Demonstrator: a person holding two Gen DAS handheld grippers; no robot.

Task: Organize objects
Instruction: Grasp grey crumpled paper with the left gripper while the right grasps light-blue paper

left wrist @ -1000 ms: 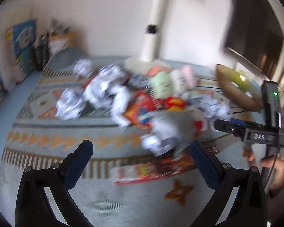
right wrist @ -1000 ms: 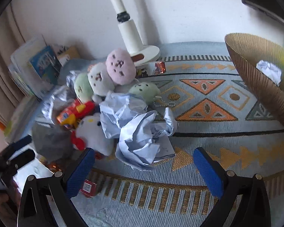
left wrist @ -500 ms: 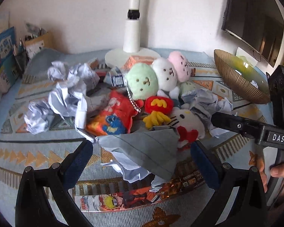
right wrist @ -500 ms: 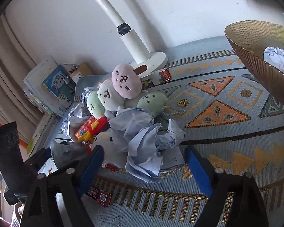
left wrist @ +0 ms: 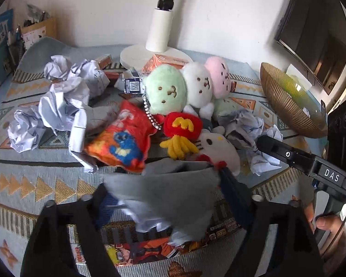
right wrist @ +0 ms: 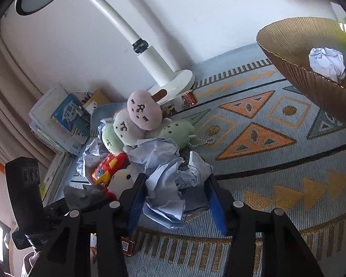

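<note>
Now both grippers have just been closing at once. The left gripper point(left wrist: 166, 198), wide a second ago, has its jaws squeezing a grey crumpled sheet point(left wrist: 170, 194) at the near edge of the pile. The right gripper point(right wrist: 175, 198) has narrowed onto a pale blue paper wad point(right wrist: 170, 180). The gold bowl point(right wrist: 295, 69) already holds one white paper ball point(right wrist: 326, 62), likely their destination.

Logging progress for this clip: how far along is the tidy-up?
Early. Done: one crumpled white paper ball lies in the ribbed gold bowl. In hand: both tools have just been closing, the left tool around a grey crumpled sheet, the right tool around a pale blue paper wad. Left: more paper balls, plush toys and snack packets on the patterned cloth.
</note>
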